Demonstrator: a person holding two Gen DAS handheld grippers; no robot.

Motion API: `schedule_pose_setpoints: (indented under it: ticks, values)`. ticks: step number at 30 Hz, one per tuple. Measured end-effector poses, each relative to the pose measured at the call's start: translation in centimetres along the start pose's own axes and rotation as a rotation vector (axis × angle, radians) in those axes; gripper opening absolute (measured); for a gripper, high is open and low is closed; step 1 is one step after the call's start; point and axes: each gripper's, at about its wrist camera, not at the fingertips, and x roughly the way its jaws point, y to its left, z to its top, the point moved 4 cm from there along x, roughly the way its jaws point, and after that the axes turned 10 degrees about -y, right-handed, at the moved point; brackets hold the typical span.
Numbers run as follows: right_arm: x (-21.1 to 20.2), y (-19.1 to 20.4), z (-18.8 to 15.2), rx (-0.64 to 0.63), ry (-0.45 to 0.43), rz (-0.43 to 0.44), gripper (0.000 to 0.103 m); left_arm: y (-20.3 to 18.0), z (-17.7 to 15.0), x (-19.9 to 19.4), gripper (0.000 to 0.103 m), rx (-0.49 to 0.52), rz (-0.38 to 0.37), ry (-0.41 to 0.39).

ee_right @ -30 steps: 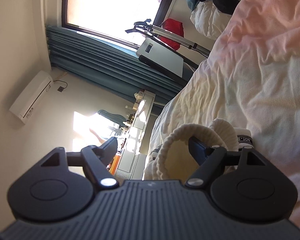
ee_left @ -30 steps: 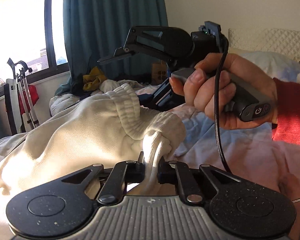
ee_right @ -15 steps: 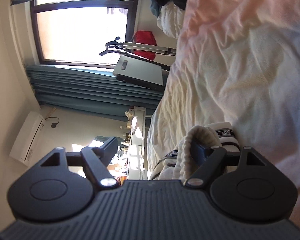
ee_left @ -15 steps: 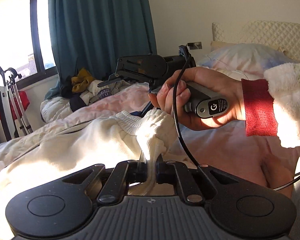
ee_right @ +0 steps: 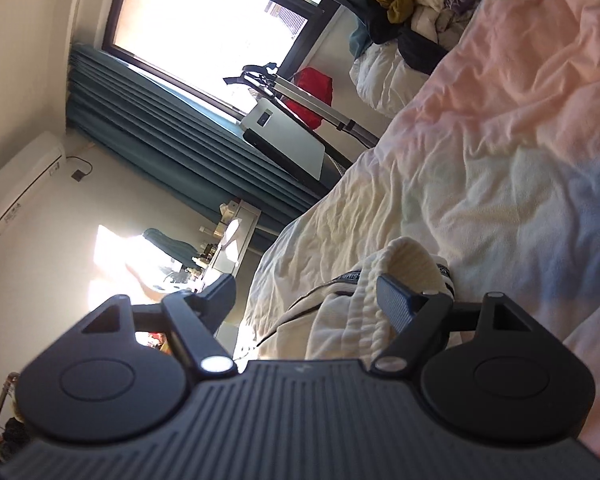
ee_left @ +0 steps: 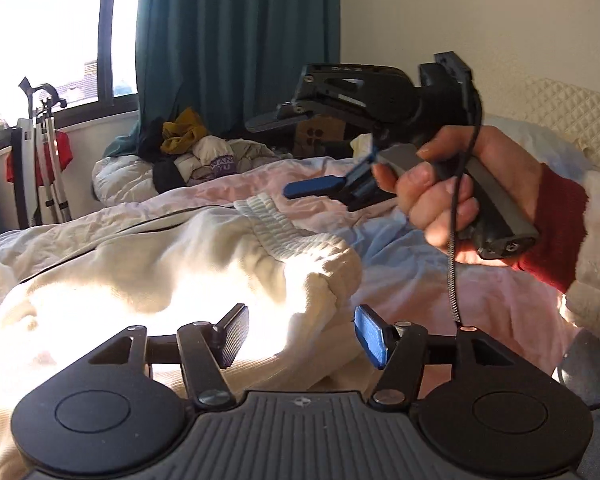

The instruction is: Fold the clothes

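Your left gripper (ee_left: pixel 300 336) is opening its jaws, the cream sweatpants (ee_left: pixel 172 272) lying slack between them on the bed (ee_left: pixel 440 280), while your right gripper (ee_left: pixel 300 156) hangs released above the ribbed waistband (ee_left: pixel 284 232). The garment could slump and undo its fold, since nothing pins it. Its long axis runs from the near waistband away to the far left.

Black plastic left claw (ee_left: pixel 302 336): ribbed grey housing, two round discs, silver screws, one blue pad, one black textured pad. Matching right claw (ee_left: pixel 300 156) with blue pads, grey handle, braided black cable (ee_left: pixel 454 248). Red cuff (ee_left: pixel 556 232) under fluffy cream sleeve (ee_left: pixel 596 256).
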Motion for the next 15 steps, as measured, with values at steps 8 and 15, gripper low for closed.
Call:
schedule_pose_setpoints:
  ticks: [8,15]
  values:
    - [-3.8,-0.2,-4.1,-0.085,0.013,-0.221,0.081,9.2,2.2,-6.1,0.080,-0.311,0.237,0.019]
    - [-3.5,-0.8,-7.2,-0.086,0.088,-0.268,0.081,16.6,1.0,-10.7,0.088,-0.497,0.400,0.064]
